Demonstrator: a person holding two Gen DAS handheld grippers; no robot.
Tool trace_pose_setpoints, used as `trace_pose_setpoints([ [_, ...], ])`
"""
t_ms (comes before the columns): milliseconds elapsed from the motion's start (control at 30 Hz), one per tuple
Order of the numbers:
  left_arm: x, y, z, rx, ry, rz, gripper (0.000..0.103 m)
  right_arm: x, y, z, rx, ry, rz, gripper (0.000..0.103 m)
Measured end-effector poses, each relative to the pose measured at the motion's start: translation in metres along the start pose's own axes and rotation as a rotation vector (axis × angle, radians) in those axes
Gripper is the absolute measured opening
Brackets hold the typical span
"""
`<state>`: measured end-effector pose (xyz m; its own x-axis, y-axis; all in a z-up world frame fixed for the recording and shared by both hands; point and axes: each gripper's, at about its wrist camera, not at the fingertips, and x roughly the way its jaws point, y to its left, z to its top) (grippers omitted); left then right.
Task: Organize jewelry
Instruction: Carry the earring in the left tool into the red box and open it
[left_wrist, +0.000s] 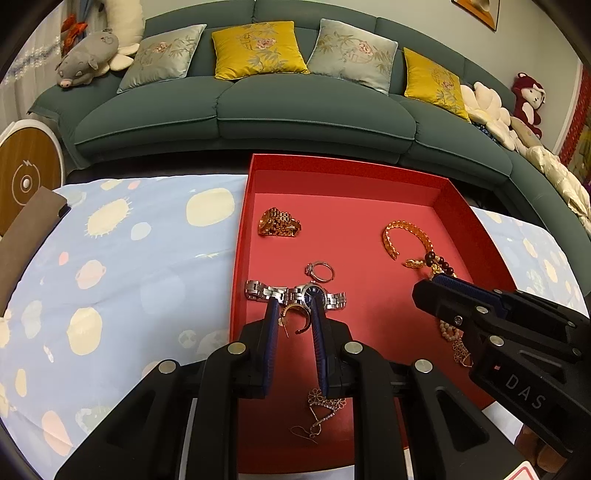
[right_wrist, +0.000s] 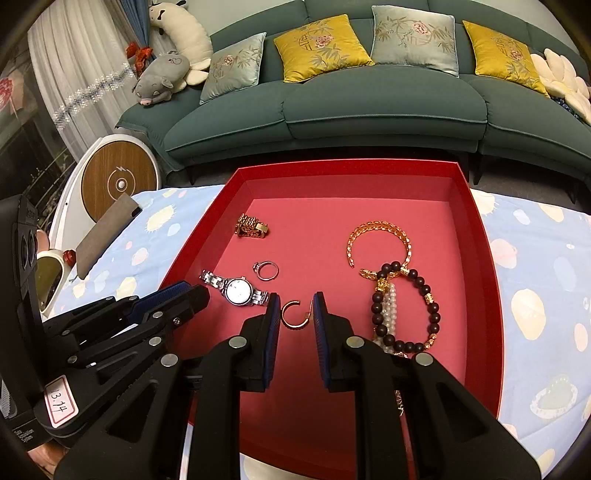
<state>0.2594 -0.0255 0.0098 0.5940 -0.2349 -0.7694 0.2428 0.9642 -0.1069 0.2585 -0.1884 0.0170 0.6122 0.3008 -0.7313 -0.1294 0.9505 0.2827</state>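
Tray state, left to right: the red tray (left_wrist: 242, 229) sat on the blue patterned cloth (left_wrist: 122, 258), in front of the green sofa (left_wrist: 258, 110). A bunched gold watch (left_wrist: 279, 223) lay at the tray's 10 o'clock. A silver ring (left_wrist: 320, 271) was near centre, and the silver watch (left_wrist: 295, 293) lay flat just at its 6 o'clock. Your left gripper (left_wrist: 294, 308) hung over that watch, pointing steeply down. Its pads were nearly together and pinching a gold hoop earring (left_wrist: 295, 318) across its width, post dangling. A flower-chain earring (left_wrist: 323, 404) lay on the floor of the tray at 6 o'clock, under the left fingers. Your right gripper (right_wrist: 296, 304) was just right of the watch, with the same narrow gap, and it pinched a second gold hoop earring (right_wrist: 295, 314). In the right wrist view that hoop was clear of the watch strap. The gold cuff bangle (right_wrist: 380, 236) lay at 2 o'clock. The dark bead bracelet (right_wrist: 424, 306) lay at 3 to 4 o'clock, touching the bangle's end and lying over a pearl strand (right_wrist: 388, 314). I couldn't tell how high either hoop was above the floor of the tray.
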Motion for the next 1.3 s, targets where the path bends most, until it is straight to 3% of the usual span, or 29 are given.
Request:
trace_pose_setpoints([
  [1300, 0.02, -0.017, 0.005, 0.061, -0.013, -0.024, 0.016, 0.009, -0.01, 0.0, 0.013, -0.008, -0.034, 0.018],
])
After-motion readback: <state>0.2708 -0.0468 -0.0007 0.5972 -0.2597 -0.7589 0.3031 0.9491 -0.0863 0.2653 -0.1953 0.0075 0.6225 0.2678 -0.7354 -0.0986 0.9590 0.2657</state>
